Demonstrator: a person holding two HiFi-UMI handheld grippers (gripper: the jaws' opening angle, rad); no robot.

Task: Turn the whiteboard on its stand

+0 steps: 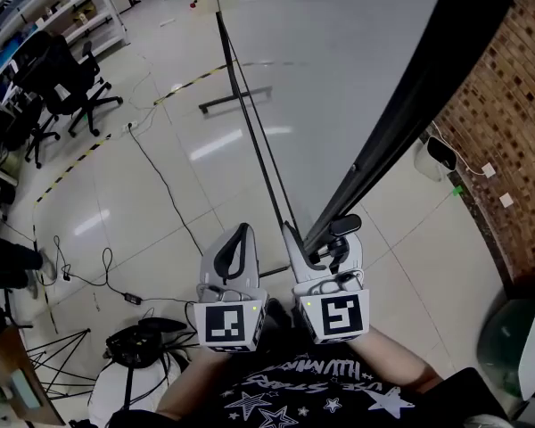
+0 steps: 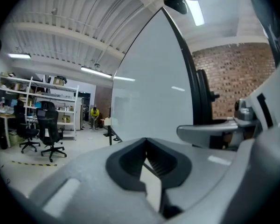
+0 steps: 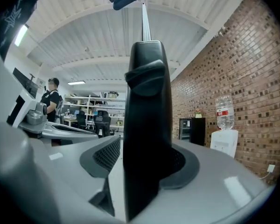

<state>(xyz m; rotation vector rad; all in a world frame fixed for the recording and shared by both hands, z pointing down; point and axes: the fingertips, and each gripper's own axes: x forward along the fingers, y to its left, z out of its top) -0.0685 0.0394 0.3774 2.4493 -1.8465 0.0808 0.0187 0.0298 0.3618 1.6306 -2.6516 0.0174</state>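
The whiteboard is a large pale panel with a black frame edge, tilted on its thin black stand. My right gripper reaches onto the lower end of that edge. In the right gripper view the black frame stands between the jaws of the right gripper, with a pale gap beside the left pad, so it is open around the frame. My left gripper hovers just left of it, shut and empty. In the left gripper view the left gripper faces the whiteboard.
Black office chairs and shelves stand at the far left. Cables and striped tape run over the glossy floor. A brick wall is at the right, with a water dispenser. A person stands behind.
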